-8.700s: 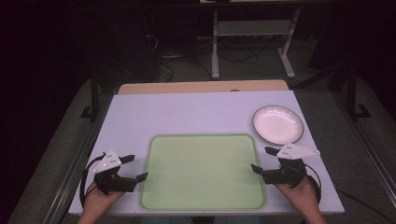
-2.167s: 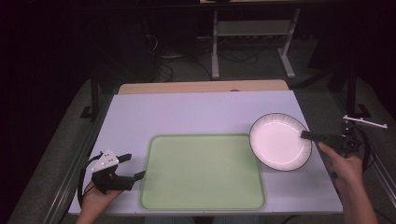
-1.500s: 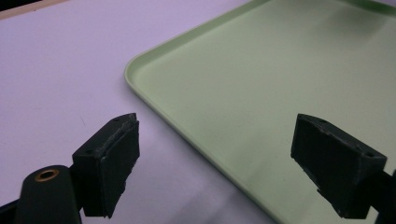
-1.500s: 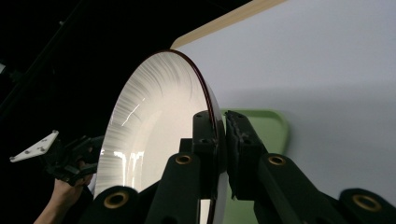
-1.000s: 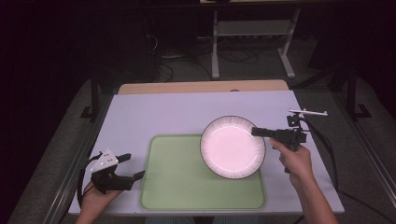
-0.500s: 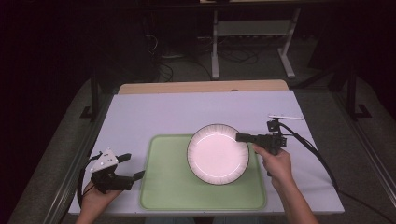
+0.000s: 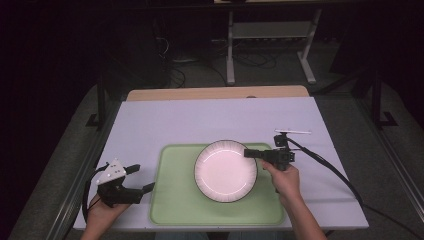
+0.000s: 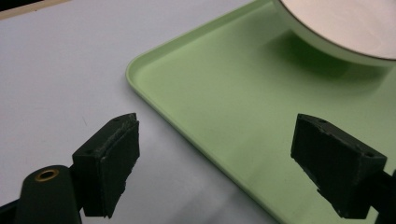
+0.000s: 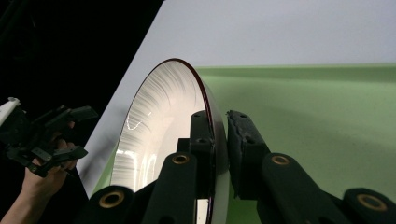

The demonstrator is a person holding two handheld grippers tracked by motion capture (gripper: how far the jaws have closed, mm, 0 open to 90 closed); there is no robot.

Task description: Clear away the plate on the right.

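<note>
- The white plate (image 7: 225,170) is held over the middle of the green tray (image 7: 175,200). A shadow sits under it in the left gripper view, so it's probably still off the tray floor, though contact at the far side can't be ruled out.
- The right gripper (image 7: 256,153) is clamped on the plate's right-hand rim. In the right gripper view the two jaws are seen pinching the rim (image 9: 215,140) from either side, one on the ribbed inner face and one on the back.
- The left gripper (image 7: 142,179) is parked with jaws spread wide and nothing between them, just beside the tray's left edge (image 8: 154,100), over the pale tabletop (image 7: 165,120).
- Handling guess: it looks like glazed ceramic or similar, so it should be treated as stiff, slick and chippable. That's judged from the gloss and the dark rim line, not known for sure.
- A one-sided rim pinch means the whole weight hangs off the jaws, so some sag or twist can be expected if the grip is loosened too early.
- The rim is really the only place to take hold of. A deeper bite would be safer than a fingertip nip.
- It should be set down flat and gently, since a dropped edge could crack or skid on the smooth tray.
</note>
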